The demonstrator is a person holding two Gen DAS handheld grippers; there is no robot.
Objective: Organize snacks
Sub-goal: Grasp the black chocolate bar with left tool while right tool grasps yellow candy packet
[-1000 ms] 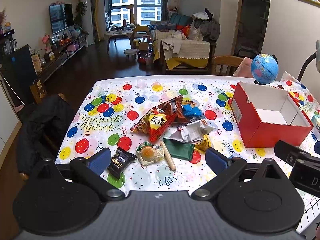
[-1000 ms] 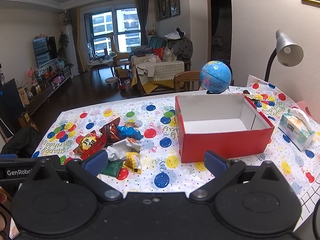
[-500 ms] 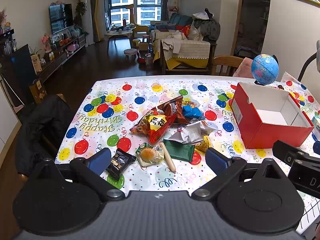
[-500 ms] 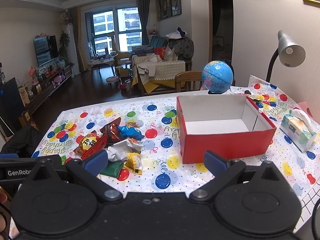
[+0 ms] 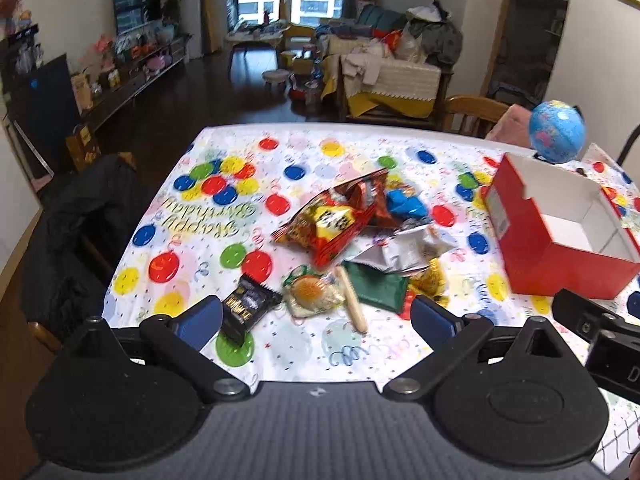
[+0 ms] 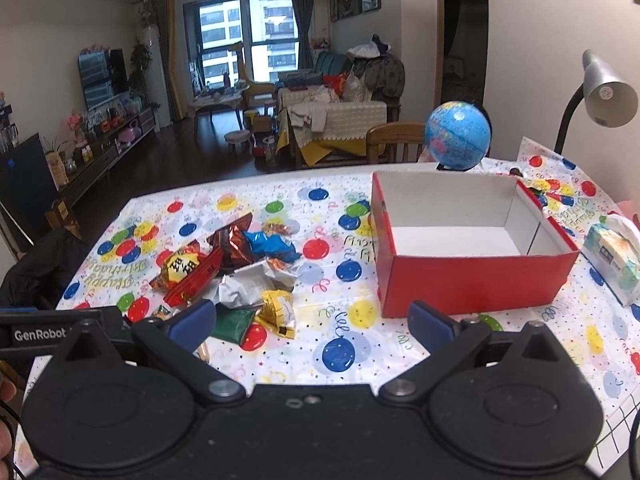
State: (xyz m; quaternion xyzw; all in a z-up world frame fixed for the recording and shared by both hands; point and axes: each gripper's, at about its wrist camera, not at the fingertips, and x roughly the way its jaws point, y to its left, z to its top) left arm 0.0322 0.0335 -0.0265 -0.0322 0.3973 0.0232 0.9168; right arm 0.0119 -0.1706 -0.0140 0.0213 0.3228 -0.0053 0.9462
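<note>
A pile of snack packets lies mid-table: a red and yellow chip bag (image 5: 326,226), a blue packet (image 5: 406,204), a silver wrapper (image 5: 404,250), a green packet (image 5: 378,286), a black packet (image 5: 248,306), a clear packet with an orange round snack (image 5: 310,292) and a tan stick (image 5: 352,300). An empty red box (image 5: 560,268) stands to the right; it also shows in the right wrist view (image 6: 472,280). My left gripper (image 5: 316,320) is open and empty over the near edge, before the pile. My right gripper (image 6: 312,322) is open and empty, between pile (image 6: 240,272) and box.
A balloon-print cloth (image 5: 224,216) covers the table. A blue globe (image 6: 458,134) stands behind the box, a desk lamp (image 6: 604,92) and a tissue pack (image 6: 612,260) to its right. A chair with a dark jacket (image 5: 80,232) is at the table's left side.
My left gripper has moved a little forward toward the pile, so the snacks look closer. My right gripper has shifted slightly left. Nothing was grasped.
</note>
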